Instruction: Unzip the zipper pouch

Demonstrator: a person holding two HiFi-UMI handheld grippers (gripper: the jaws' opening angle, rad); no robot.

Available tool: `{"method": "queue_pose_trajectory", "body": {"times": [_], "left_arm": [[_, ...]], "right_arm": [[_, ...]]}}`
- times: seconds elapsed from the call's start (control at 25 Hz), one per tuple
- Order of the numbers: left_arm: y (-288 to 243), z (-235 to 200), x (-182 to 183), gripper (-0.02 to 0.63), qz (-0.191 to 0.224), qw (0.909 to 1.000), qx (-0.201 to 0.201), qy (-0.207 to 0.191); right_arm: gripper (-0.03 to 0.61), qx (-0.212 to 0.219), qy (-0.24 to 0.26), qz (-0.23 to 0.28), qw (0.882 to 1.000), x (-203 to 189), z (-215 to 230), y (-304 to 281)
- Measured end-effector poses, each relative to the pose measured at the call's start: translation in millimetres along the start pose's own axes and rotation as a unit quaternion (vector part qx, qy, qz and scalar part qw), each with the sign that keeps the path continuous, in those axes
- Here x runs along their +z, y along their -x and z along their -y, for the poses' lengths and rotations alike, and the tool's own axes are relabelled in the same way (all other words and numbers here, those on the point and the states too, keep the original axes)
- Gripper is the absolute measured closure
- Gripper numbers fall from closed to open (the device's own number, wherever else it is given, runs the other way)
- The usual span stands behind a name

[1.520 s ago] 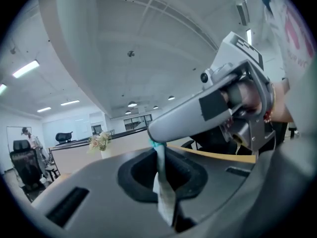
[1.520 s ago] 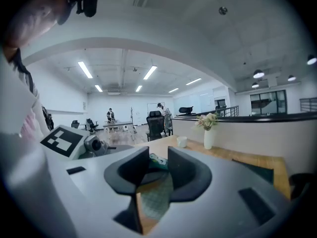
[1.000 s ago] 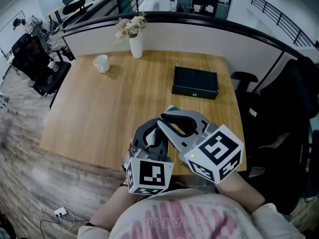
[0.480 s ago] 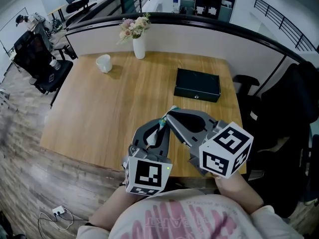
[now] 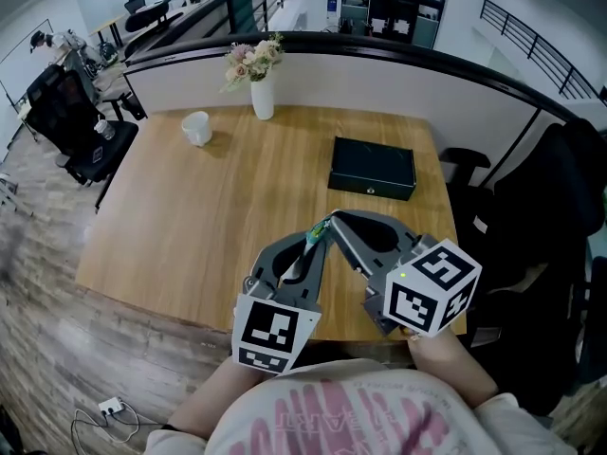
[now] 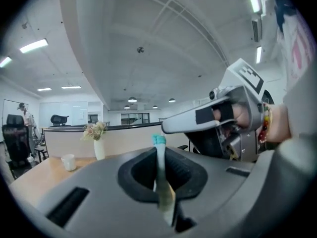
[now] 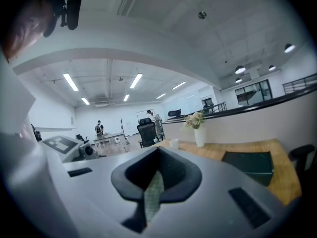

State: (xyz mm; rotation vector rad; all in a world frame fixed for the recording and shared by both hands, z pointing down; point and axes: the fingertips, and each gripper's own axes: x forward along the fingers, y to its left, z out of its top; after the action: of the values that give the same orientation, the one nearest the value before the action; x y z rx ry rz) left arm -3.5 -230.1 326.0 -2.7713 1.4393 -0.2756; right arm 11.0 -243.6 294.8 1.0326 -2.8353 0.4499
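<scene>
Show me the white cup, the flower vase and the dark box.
white cup (image 5: pixel 198 128): head view, on its side wall.
flower vase (image 5: pixel 263 102): head view, on the white body.
dark box (image 5: pixel 373 166): head view, on the lid's middle.

Head view: pouch (image 5: pixel 313 237) almost all hidden betw. left tool (image 5: pixel 319 240) & right tool (image 5: pixel 334 222); only a teal tip shows, zip not visible. In right gripper view the bit of it in the shut jaws is blurred, can't tell which part. Bench (image 5: pixel 190 216) near edge covered by both tools; far-off people (image 7: pixel 99 128) too small to make out.
</scene>
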Motion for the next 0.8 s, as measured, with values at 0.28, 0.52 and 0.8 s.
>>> {"method": "queue_pose_trajectory", "body": {"times": [0.28,0.52,0.8], "left_arm": [[-2.2,1.2,4.9,0.603,0.013,0.9999,-0.005,0.007],[-0.3,3.5,8.6,0.604,0.022,0.9996,-0.01,0.016],[2.7,2.5,10.3,0.603,0.025,0.9995,-0.011,0.014]], "right_arm": [[0.578,-0.004,-0.006,0.004,1.0,1.0,6.8,2.9],[0.578,-0.029,-0.015,-0.001,0.999,-6.4,21.1,6.9],[0.578,-0.04,-0.025,-0.005,0.999,-13.6,29.9,7.2]]}}
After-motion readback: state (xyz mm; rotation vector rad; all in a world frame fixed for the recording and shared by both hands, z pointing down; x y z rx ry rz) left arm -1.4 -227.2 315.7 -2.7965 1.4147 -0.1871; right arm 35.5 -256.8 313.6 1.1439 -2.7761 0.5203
